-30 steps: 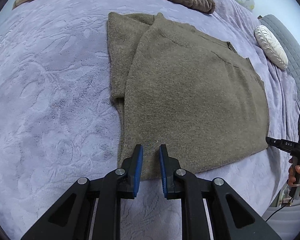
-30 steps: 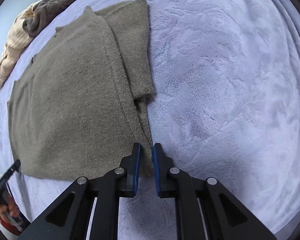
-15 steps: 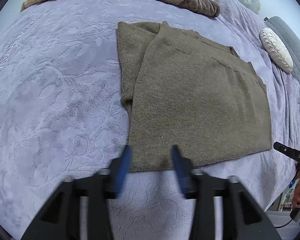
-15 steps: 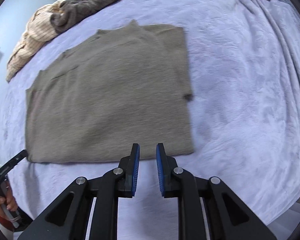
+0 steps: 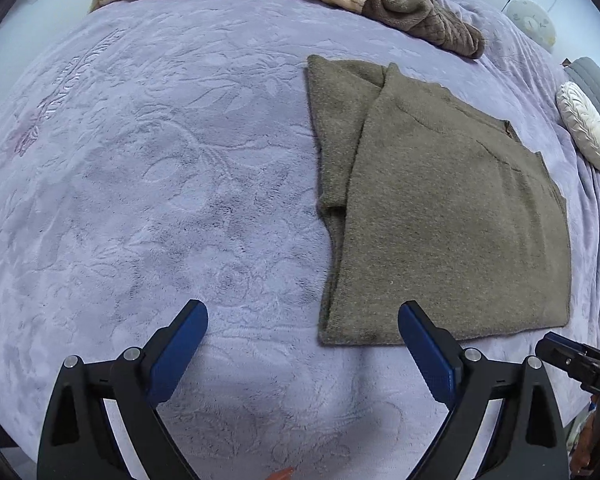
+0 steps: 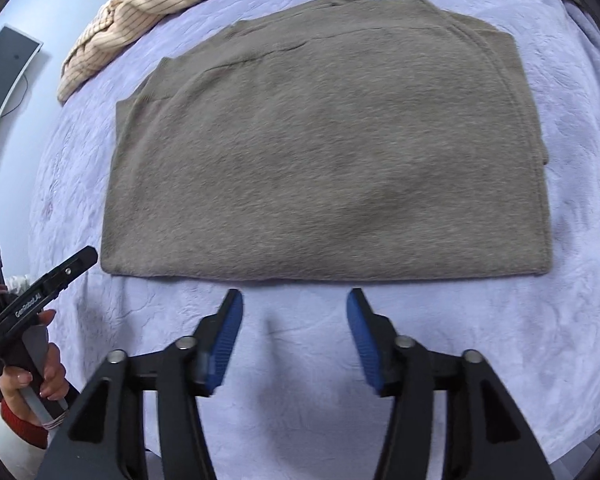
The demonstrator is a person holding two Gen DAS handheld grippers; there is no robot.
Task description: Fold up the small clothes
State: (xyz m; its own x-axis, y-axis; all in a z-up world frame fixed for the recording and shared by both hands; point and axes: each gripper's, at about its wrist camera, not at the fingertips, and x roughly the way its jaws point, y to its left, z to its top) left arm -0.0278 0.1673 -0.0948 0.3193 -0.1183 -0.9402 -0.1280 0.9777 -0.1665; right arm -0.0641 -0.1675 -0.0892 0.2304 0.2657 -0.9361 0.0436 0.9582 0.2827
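The folded brown sweater (image 6: 324,152) lies flat on the lavender blanket (image 5: 140,200). Just below its hem, the left gripper (image 5: 302,344) and right gripper (image 6: 295,334) are opening, both empty.

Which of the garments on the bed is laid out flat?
The olive-brown sweater, spread flat mid-bed; the striped cream garment and dark brown one lie bunched at the far edge.

Both grippers (image 5: 302,324) (image 6: 295,312) opening, empty
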